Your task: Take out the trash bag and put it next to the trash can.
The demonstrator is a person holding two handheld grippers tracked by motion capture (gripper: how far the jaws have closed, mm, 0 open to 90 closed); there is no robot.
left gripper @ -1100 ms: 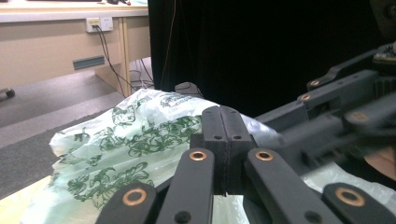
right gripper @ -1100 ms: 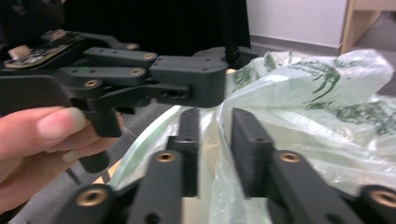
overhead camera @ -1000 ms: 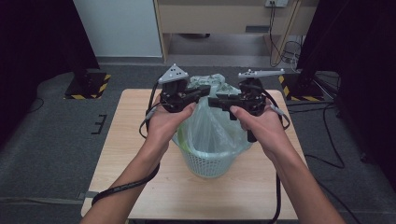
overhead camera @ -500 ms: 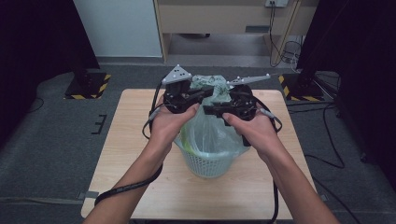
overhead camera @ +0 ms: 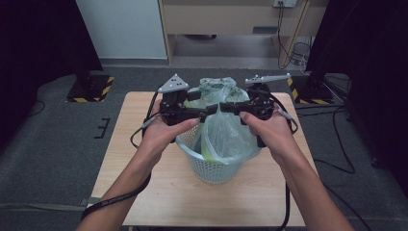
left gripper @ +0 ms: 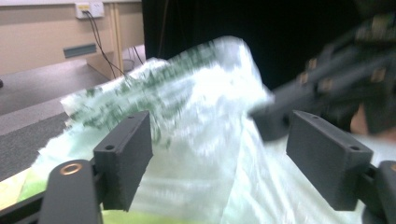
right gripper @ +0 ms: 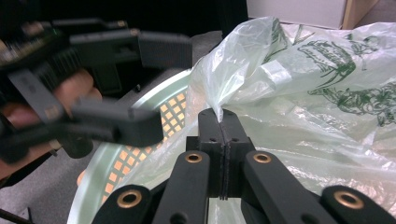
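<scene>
Dark room with grey carpet, and your light wooden counter [overhead camera: 144,159] sits in the middle with a pale green mesh plastic basket [overhead camera: 211,168] on it. The thin translucent plastic bag with green print [overhead camera: 226,134] sits in that basket, its top bunched up between your hands.

From above, both tongs just look like they meet over the bag. The right gripper view clears it up: your right tongs [right gripper: 223,123] are clenched on a pinch of the bag's film, jaws pressed flat together. The left gripper view shows your left tongs [left gripper: 219,149] released, jaws wide apart with the bag blurry between them, not pinched.

Around you: a black-and-yellow striped floor base [overhead camera: 89,89] at the left, cables [overhead camera: 293,50] on the floor by the wooden cabinet [overhead camera: 221,19].

Compared with a second ago, your hands have moved closer together and the bag top is pulled up more.
</scene>
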